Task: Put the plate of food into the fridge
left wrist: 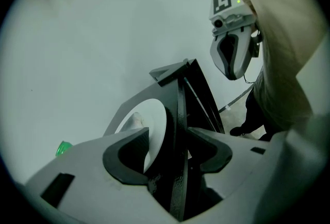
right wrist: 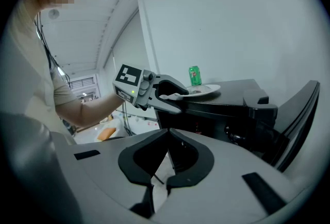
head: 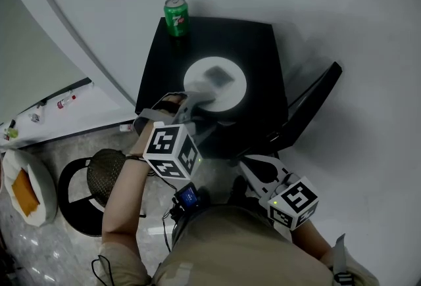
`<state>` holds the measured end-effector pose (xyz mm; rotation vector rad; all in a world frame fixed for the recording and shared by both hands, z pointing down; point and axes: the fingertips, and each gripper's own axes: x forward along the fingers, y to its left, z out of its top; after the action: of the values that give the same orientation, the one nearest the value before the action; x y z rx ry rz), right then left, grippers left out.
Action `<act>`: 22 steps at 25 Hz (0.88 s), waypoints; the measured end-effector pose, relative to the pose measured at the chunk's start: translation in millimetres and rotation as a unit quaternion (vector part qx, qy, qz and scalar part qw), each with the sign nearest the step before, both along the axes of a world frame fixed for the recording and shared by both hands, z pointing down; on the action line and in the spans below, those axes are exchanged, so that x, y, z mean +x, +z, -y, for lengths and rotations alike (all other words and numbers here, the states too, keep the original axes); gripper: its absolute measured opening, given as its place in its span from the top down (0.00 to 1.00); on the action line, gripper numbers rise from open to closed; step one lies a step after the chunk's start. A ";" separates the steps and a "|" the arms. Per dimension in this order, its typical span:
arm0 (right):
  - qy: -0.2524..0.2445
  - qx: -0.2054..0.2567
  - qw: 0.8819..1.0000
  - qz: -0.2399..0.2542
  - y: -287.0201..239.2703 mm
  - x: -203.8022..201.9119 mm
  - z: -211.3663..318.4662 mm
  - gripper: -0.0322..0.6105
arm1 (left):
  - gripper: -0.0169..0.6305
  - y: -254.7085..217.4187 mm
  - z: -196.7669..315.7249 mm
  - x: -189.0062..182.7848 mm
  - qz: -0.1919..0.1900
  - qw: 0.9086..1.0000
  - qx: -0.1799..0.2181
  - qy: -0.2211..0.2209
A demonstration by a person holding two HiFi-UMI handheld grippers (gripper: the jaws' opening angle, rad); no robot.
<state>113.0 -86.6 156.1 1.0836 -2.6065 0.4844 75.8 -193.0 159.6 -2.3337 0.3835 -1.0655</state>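
1. So, in the head view the plate (head: 231,93) and its bit of food (head: 215,74) sat on top of the small black fridge (head: 260,48). A green can (head: 176,16) stood at the far corner of the top, apart from the plate. The fridge door (head: 316,99) hung open on the right. The left gripper (head: 197,102) reached over the plate's near rim. The right gripper (head: 250,165) was held low by the person's body, near the fridge's front corner.
2. Then the left gripper view: the left gripper's (left wrist: 167,133) jaws stood apart, one on each side of the plate's (left wrist: 154,120) rim and the edge of the fridge (left wrist: 198,99) top. No pad was clearly pressing on the plate. The can (left wrist: 64,149) peeked out at lower left, and the right gripper (left wrist: 233,74) hung at upper right.
3. Last, the right gripper view: the right gripper's (right wrist: 168,133) jaws were closed tip to tip with nothing between them. Further off, the left gripper (right wrist: 178,98) had one jaw above the plate's (right wrist: 206,89) rim and one below it. The can (right wrist: 194,75) stood behind the plate, and the door (right wrist: 299,115) was open.
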 end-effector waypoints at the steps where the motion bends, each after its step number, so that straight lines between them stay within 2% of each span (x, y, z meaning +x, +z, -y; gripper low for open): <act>1: -0.001 0.000 1.000 0.000 -0.1 -0.5 -0.5 0.91 | 0.62 -1.3 -1.6 -0.7 -0.004 1.000 0.000 -0.002; 5: -0.004 0.000 1.000 -0.001 -0.2 -3.9 -2.1 0.92 | 0.70 -6.3 -6.8 -3.6 -0.025 1.000 -0.001 -0.012; 14: -0.009 -0.006 1.000 0.007 -0.4 -8.2 -3.5 0.92 | 0.80 -12.7 -12.5 -5.8 -0.052 0.998 -0.004 -0.022; 22: 0.002 -0.031 0.999 0.043 -1.9 -8.5 8.6 0.91 | 0.82 -14.0 -15.9 -7.8 -0.047 0.999 0.006 -0.021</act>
<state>104.6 -95.1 154.1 1.0722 -2.6444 0.6212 68.1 -177.1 145.5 -2.3816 0.4761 -0.9723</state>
